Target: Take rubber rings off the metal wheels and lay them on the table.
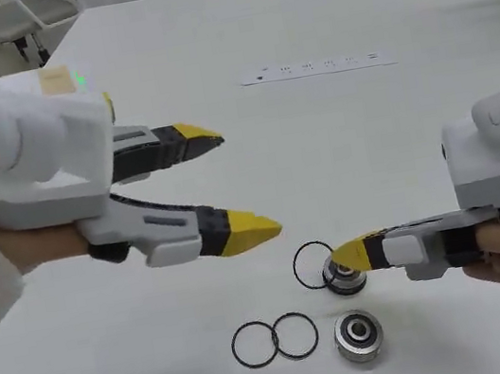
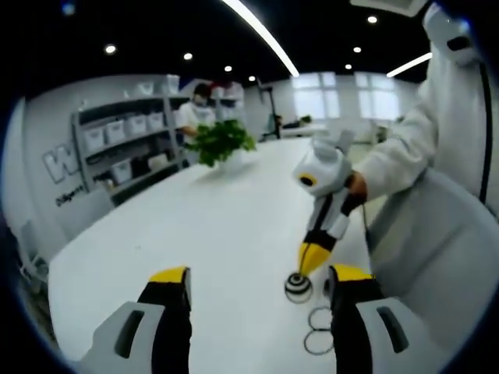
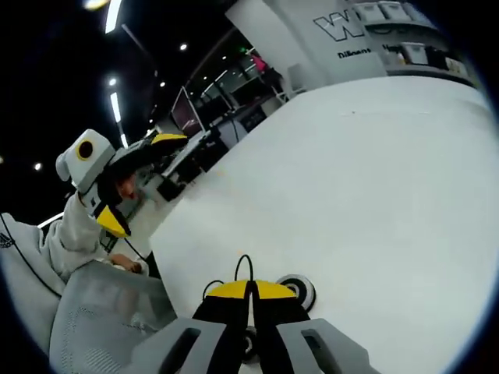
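Observation:
My right gripper (image 1: 343, 256) (image 3: 249, 290) is shut on a thin black rubber ring (image 1: 295, 268) (image 3: 244, 257), held low over the table beside a metal wheel (image 1: 344, 277) (image 2: 297, 287). Whether the ring still touches that wheel I cannot tell. A second metal wheel (image 1: 358, 335) lies nearer me. Two loose rubber rings (image 1: 254, 345) (image 1: 296, 336) lie flat and overlapping, left of the second wheel. My left gripper (image 1: 235, 185) (image 2: 261, 280) hovers open and empty above the table, up and left of the wheels.
The white table (image 1: 340, 153) stretches far ahead. A flat white strip (image 1: 316, 67) lies near its middle. A chair (image 1: 20, 19) stands past the far left corner. A potted plant (image 2: 221, 140) sits at the table's end, with shelves (image 2: 125, 144) and people behind it.

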{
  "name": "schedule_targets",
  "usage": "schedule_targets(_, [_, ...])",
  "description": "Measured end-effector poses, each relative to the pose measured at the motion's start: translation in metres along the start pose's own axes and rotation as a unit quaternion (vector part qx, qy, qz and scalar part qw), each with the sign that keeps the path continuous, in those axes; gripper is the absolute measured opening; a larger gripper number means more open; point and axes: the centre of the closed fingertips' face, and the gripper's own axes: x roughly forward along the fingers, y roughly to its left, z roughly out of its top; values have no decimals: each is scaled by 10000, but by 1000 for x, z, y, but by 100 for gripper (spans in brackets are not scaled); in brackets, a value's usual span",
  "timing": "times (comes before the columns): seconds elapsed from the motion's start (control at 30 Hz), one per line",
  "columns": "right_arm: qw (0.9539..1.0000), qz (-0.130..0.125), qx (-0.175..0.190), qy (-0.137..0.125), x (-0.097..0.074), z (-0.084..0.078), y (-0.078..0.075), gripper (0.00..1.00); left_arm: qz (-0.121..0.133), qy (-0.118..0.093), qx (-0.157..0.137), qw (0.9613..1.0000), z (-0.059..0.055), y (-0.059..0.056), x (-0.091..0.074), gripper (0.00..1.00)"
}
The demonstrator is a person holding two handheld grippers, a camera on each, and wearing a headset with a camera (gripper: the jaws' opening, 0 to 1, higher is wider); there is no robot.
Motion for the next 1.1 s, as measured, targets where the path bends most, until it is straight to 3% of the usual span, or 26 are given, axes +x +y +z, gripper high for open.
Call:
schedule_targets(0.27, [9996, 277, -65, 65, 5, -1, 16, 0, 280, 42, 100, 9996, 0, -7, -45, 79])
schedule_targets(0.37, [9992, 380, -115, 86, 7, -2, 23, 0, 425, 173, -64, 9989, -11, -12, -64, 82])
schedule_targets(0.6, [9982, 524, -240, 156, 13, -2, 36, 0, 755, 204, -385, 9962, -34, -23, -92, 89])
schedule_targets(0.77, [9975, 595, -325, 188, 18, -4, 44, 0, 988, 128, -651, 9929, -47, -31, -99, 94])
schedule_targets(1.1, [9960, 629, -487, 414, 34, -18, 46, 0, 1079, 91, -1087, 9882, -65, -46, -94, 100])
